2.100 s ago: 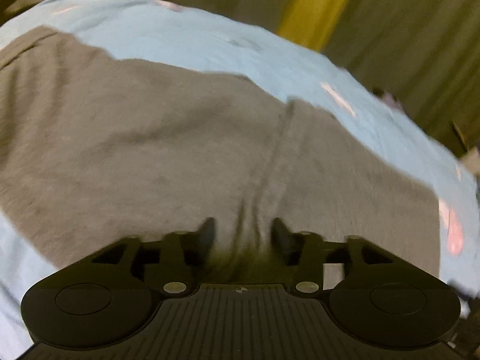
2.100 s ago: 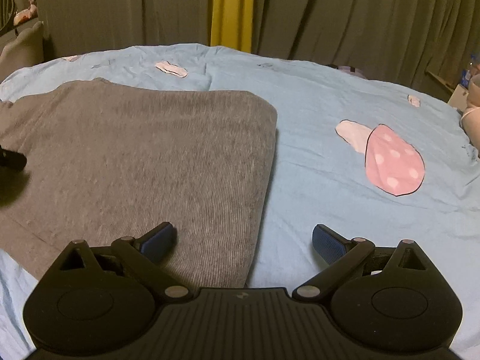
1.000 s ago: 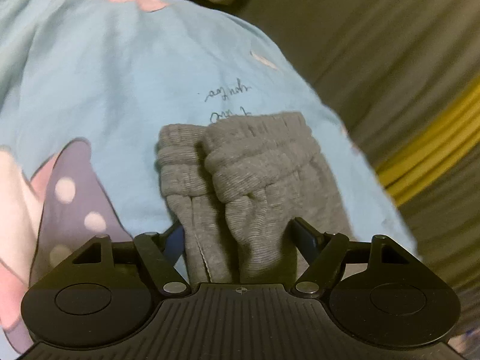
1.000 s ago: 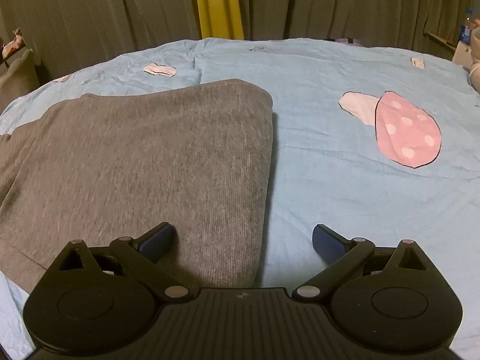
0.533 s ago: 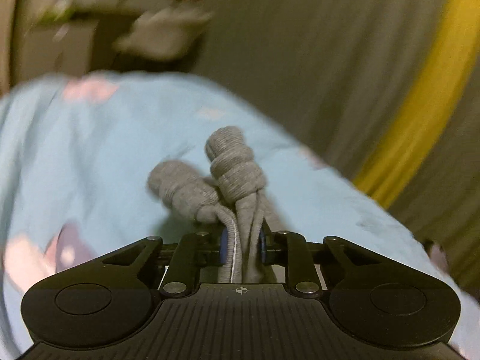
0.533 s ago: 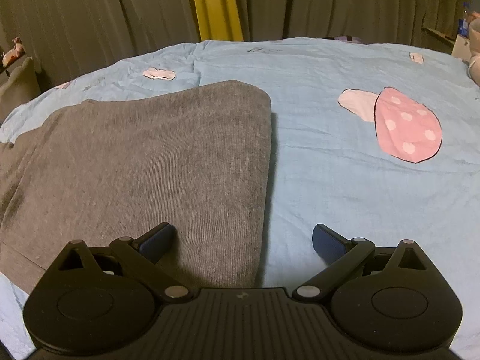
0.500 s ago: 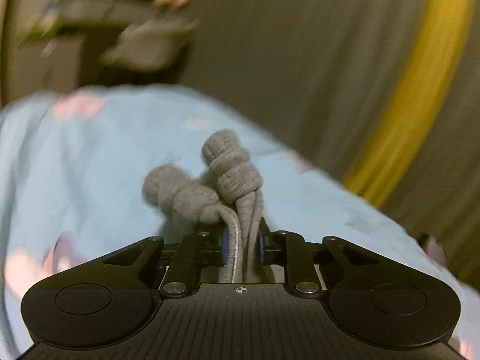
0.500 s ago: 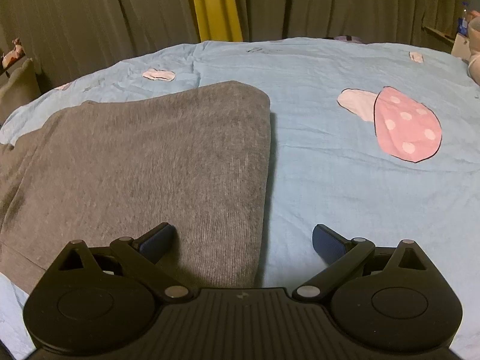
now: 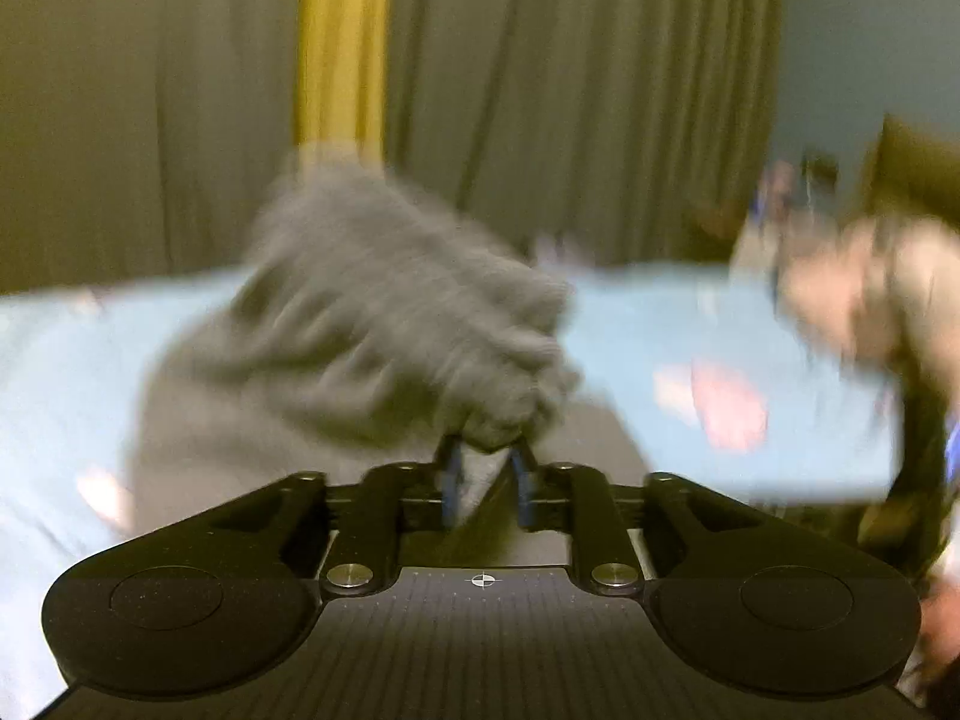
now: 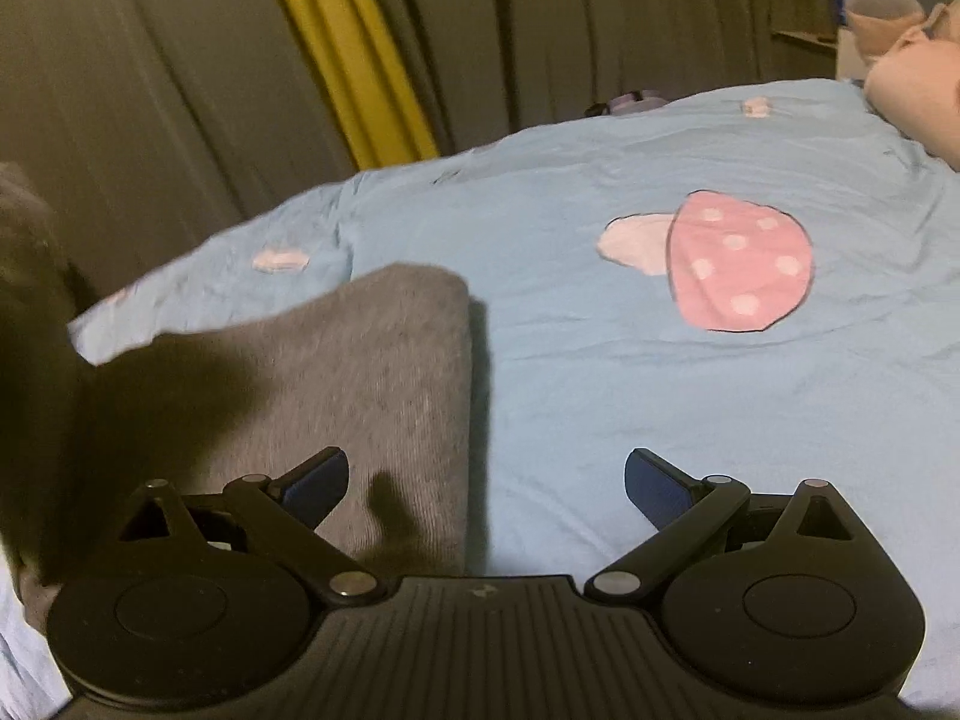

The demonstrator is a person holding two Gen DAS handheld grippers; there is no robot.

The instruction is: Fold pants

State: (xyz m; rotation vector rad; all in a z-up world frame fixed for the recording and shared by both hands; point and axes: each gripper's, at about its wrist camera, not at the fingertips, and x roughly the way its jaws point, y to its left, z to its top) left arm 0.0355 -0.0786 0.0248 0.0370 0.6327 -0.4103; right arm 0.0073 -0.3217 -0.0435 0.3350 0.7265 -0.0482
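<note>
The grey pants (image 10: 360, 372) lie folded on the light blue bedspread (image 10: 570, 360). My left gripper (image 9: 486, 468) is shut on the bunched cuff end of the grey pants (image 9: 390, 312) and holds it up in the air above the bed; this view is motion-blurred. My right gripper (image 10: 486, 480) is open and empty, low over the folded right edge of the pants. A lifted, dark part of the pants (image 10: 30, 300) shows at the left edge of the right wrist view.
Olive curtains (image 10: 150, 90) with a yellow strip (image 10: 342, 60) hang behind the bed. A pink mushroom print (image 10: 738, 264) marks the bedspread to the right. Pink plush items (image 10: 912, 72) lie at the far right.
My left gripper closed on the pants' cuff end, lifted it and swung it over toward the folded part. My right gripper stayed open, tilting slightly; a shadow now falls on the pants.
</note>
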